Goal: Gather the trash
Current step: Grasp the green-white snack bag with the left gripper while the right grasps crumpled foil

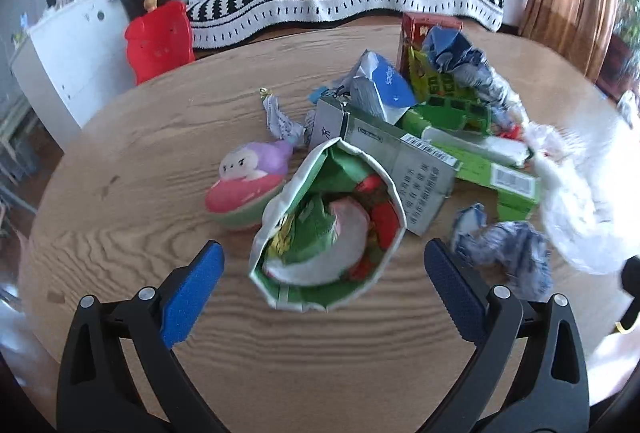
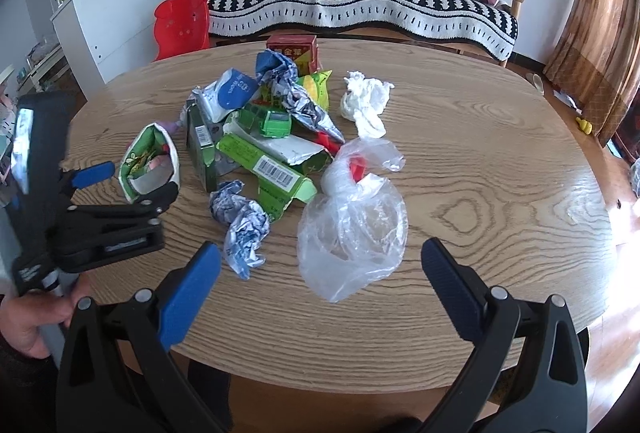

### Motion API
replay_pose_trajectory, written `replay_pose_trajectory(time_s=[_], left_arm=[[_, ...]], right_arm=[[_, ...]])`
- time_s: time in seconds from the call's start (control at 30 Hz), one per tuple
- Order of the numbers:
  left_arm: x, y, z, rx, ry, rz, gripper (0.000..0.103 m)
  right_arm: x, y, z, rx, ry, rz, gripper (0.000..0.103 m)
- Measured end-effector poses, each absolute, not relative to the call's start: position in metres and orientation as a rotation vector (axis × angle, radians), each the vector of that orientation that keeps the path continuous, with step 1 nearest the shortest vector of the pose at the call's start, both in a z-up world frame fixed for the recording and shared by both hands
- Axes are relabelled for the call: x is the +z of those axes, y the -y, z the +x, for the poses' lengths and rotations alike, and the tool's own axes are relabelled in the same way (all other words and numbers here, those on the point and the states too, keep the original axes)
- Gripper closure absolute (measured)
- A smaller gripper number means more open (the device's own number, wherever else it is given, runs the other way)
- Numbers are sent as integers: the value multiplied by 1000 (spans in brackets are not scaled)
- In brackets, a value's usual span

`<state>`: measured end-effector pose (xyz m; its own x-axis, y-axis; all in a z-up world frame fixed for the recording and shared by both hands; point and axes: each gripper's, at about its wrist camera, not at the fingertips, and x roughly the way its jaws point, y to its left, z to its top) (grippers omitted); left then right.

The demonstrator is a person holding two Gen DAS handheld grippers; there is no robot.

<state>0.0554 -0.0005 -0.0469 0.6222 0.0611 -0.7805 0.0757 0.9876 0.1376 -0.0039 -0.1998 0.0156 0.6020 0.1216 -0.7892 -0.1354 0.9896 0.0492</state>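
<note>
My left gripper is spread wide, nothing held, w/ the opened green-and-white snack bag lying right between its blue pads, mouth facing me, more wrappers stuffed inside. Just left of that bag sits a pink-and-purple squishy toy; ahead & to the right a grey carton and a green carton lie flat, overlapping. Near the right pad is a crumpled blue-white wrapper. My right gripper is also released, empty, w/ a clear plastic bag slumped on the worktop just ahead between its fingers; something red shows inside the bag. Ahead-left of it the main trash heap: blue-white wipes pack, green toy van, red box at the far side. A wad of white tissue lies ahead, apart from the heap on its right. From the right wrist view the left gripper shows far left, at the snack bag. Beyond the worktop: striped sofa, red plastic chair.
</note>
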Motion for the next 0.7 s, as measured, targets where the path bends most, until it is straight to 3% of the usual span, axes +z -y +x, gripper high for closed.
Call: replay_pose_trajectory(time_s=[0.03, 0.1, 0.3, 0.53, 0.6, 0.63, 0.7], left_arm=[[-46, -1, 53, -14, -888, 167, 44], [-35, -2, 45, -8, -853, 175, 52], [-3, -24, 13, -64, -814, 86, 54], [2, -37, 12, -53, -819, 43, 54], [2, -39, 12, -60, -823, 47, 54], [3, -38, 12, -63, -817, 51, 54], [9, -37, 9, -54, -798, 53, 54]], right_arm=[[14, 203, -2, 145, -917, -18, 6], [12, 208, -1, 153, -928, -12, 6], [5, 192, -7, 258, -954, -16, 9], [-14, 137, 13, 302, -987, -112, 28], [-23, 130, 20, 280, -1003, -144, 40], [-30, 126, 24, 277, -1025, -166, 84], [-22, 126, 20, 265, -1000, -167, 85]])
